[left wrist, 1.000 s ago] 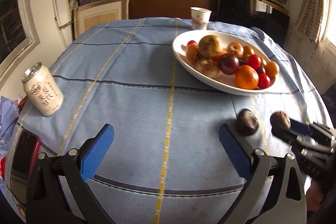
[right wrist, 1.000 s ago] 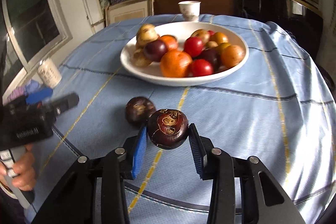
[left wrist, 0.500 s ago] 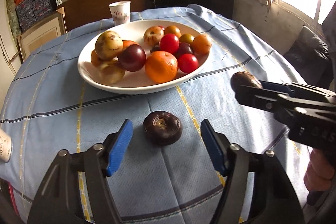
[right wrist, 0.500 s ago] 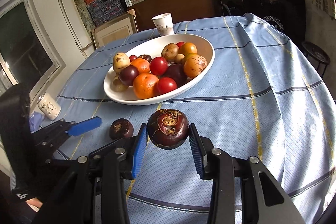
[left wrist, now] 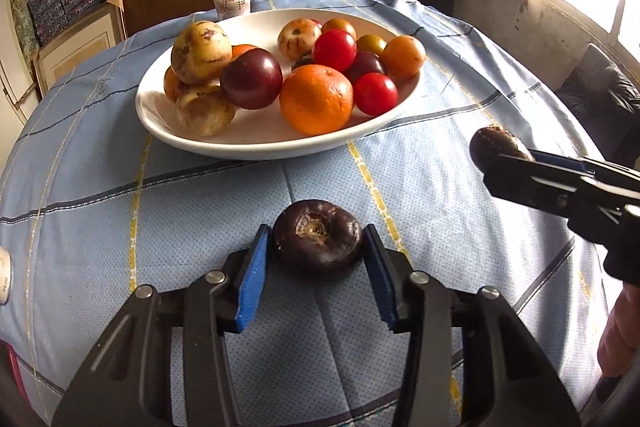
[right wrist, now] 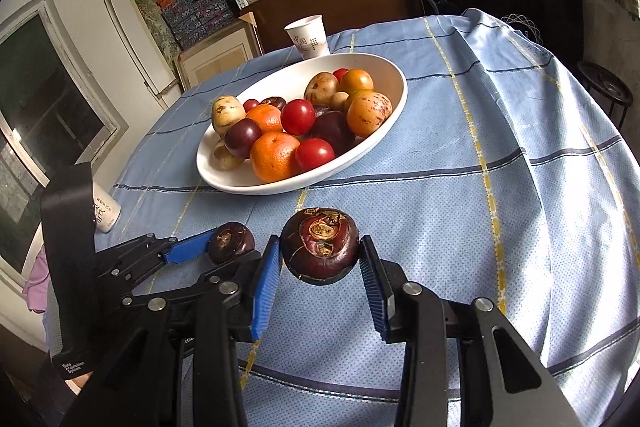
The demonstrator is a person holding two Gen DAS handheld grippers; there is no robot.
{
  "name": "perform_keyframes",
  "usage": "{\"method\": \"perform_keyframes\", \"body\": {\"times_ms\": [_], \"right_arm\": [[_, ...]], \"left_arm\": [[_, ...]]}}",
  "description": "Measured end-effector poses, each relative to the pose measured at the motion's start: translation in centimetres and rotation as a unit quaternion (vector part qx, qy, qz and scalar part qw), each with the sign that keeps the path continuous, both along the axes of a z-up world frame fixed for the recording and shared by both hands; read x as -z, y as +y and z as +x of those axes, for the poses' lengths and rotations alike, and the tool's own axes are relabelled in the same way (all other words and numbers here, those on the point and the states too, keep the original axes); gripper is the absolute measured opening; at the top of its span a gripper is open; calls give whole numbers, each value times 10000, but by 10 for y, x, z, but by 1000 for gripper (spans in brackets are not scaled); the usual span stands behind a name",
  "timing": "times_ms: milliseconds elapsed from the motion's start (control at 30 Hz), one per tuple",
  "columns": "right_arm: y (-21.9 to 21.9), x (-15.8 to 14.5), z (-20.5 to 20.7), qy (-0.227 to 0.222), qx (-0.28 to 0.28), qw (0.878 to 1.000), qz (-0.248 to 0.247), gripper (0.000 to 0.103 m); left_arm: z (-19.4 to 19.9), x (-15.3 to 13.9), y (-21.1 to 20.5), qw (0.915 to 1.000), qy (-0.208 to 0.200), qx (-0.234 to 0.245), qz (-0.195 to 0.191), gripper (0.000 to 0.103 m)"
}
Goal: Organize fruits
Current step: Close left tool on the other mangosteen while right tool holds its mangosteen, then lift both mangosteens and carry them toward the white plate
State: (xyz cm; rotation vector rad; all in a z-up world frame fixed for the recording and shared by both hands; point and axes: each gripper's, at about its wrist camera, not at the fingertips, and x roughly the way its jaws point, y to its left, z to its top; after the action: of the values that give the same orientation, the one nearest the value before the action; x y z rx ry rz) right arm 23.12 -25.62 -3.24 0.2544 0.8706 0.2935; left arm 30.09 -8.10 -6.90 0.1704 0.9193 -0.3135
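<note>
Two dark water chestnuts are in play. One (right wrist: 319,247) is pinched off the counter (right wrist: 520,211) between the pads of the right gripper (right wrist: 320,269), near the white bowl (right wrist: 394,123) of fruit. The other chestnut (left wrist: 318,237) lies on the cloth between the blue pads of the left gripper (left wrist: 316,261), whose jaws are closing; whether they press it yet, I cannot tell. Its domed, flattened shape could squirt out forward if the pads catch only its near edge. Both grippers sit close together, so a sideways lift risks a knock that jars the held chestnut loose.
</note>
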Motion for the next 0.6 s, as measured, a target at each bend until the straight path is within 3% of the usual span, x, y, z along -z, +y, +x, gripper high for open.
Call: {"method": "perform_keyframes", "body": {"times_ms": [367,600], "right_arm": [[3,7,4,107,38,9999,-123,40],[5,10,6,154,21,9997,-185,40]], "left_arm": [[-6,1,-7,9996,-154,-3,237,43],[-5,-1,-1,9999,-93,-60,27,43]]}}
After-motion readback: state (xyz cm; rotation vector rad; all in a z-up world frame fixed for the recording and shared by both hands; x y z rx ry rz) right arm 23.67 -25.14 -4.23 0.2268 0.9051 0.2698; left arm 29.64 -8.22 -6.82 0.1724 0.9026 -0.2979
